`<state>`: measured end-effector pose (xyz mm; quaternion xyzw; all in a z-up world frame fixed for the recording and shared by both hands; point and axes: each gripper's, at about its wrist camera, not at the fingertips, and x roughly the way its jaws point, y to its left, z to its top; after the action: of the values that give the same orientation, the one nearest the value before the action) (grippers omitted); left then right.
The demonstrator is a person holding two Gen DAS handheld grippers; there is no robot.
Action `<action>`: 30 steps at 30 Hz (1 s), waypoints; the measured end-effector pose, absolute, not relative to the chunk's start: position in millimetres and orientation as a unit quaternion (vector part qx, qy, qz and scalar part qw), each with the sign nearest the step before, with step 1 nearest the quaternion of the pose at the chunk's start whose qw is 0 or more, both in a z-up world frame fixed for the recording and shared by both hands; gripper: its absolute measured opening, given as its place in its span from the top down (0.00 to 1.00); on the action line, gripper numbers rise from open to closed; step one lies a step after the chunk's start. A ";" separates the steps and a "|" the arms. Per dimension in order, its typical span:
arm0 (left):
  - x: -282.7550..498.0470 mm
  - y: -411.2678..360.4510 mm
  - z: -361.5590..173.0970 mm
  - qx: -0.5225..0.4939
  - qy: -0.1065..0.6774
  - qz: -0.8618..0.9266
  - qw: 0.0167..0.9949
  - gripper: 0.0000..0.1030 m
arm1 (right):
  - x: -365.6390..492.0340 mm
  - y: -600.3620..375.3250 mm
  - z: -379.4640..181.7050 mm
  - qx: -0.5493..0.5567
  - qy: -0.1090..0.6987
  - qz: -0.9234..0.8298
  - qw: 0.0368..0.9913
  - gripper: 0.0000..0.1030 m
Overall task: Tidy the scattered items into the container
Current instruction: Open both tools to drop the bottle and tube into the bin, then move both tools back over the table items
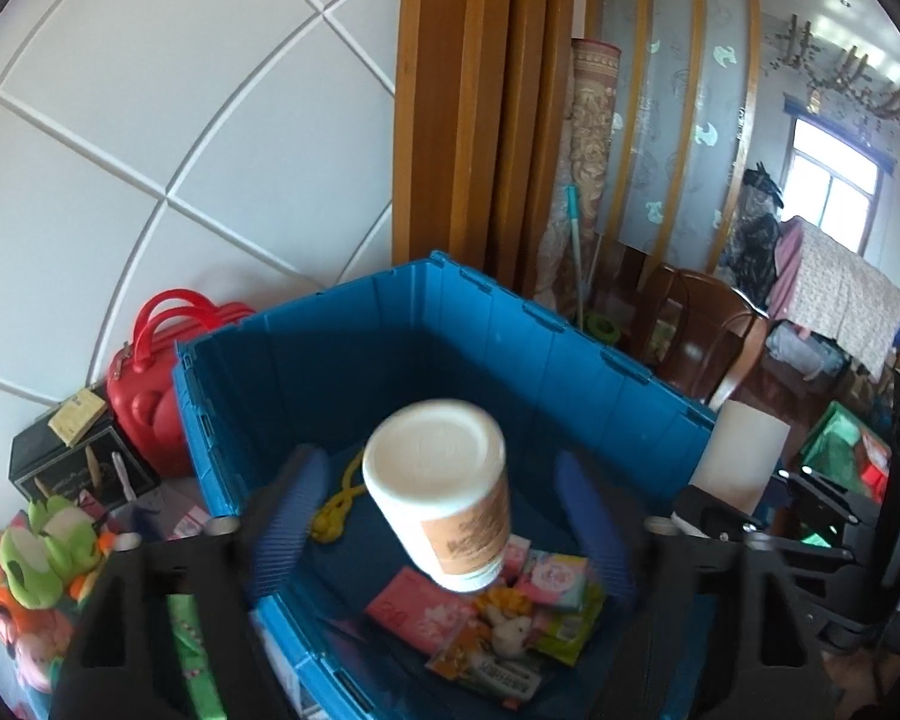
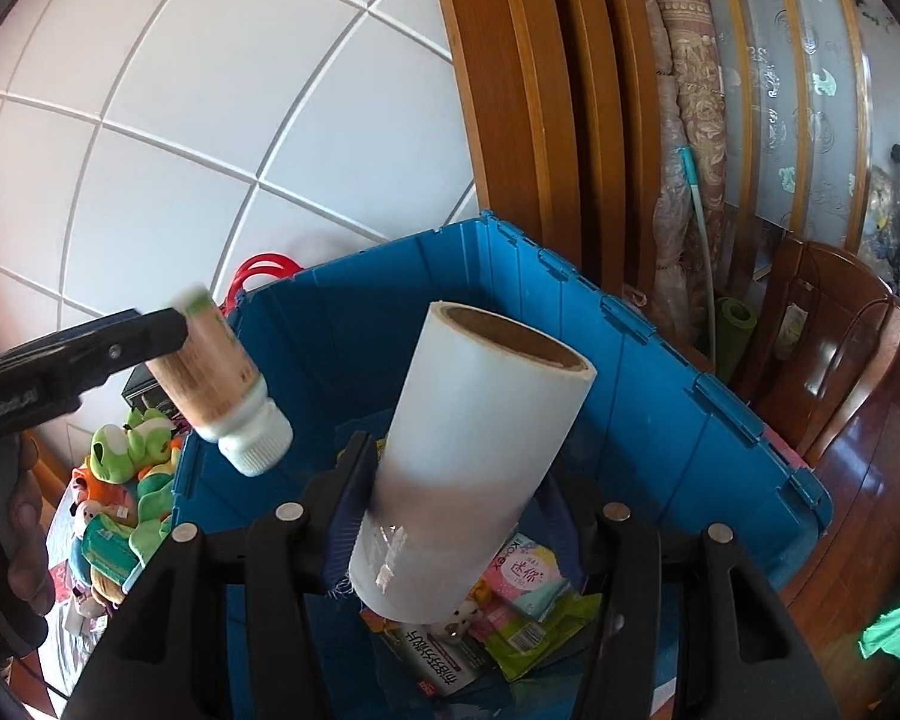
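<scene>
1. On the left, our left gripper (image 1: pixel 444 531) has its jaws spread wide apart over the blue crate (image 1: pixel 570 372). One white bottle (image 1: pixel 444 492) with a tan label sits in the gap, cap end down and blurred; neither blue pad touches it.
2. From the right wrist view we see that same bottle (image 2: pixel 222 390) tilted just off the tip of the left gripper's black finger, above the crate's left rim.
3. Further right, our right gripper (image 2: pixel 450 531) has its jaws partly apart with one white roll (image 2: pixel 474 450) on a cardboard core between them. The left pad lies against the roll; we cannot tell whether the right pad presses on it.
4. Inside the crate we count several flat packets (image 2: pixel 528 582), one yellow cord (image 1: pixel 336 504) and one small plush toy (image 1: pixel 510 630).
5. Outside, left of the crate: one red case (image 1: pixel 150 396) and a heap of plush toys (image 1: pixel 42 558).
</scene>
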<state>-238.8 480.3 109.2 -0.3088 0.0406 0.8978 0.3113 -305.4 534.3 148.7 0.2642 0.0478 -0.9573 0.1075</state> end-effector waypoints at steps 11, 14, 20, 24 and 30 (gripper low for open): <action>-247.4 455.5 100.2 -0.321 0.020 0.904 0.281 0.01 | -309.3 527.6 154.2 0.242 0.058 -0.962 0.114 0.00; -244.9 444.1 99.1 -0.320 0.016 0.907 0.272 0.01 | -307.0 525.4 154.1 0.241 0.058 -0.962 0.118 0.00; -235.1 416.8 94.6 -0.322 0.005 0.913 0.251 0.01 | -300.6 511.7 151.1 0.238 0.066 -0.959 0.138 0.00; -225.7 391.4 89.3 -0.320 0.004 0.919 0.229 0.01 | -292.8 489.3 146.7 0.239 0.078 -0.954 0.163 0.00; -210.4 332.3 71.0 -0.328 -0.012 0.928 0.179 0.01 | -279.5 444.1 136.5 0.241 0.100 -0.942 0.210 0.00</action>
<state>-210.4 332.3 71.0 -0.3277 -0.0118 0.9275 0.1794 -279.5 444.1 136.5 0.2412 0.1004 -0.9421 0.2100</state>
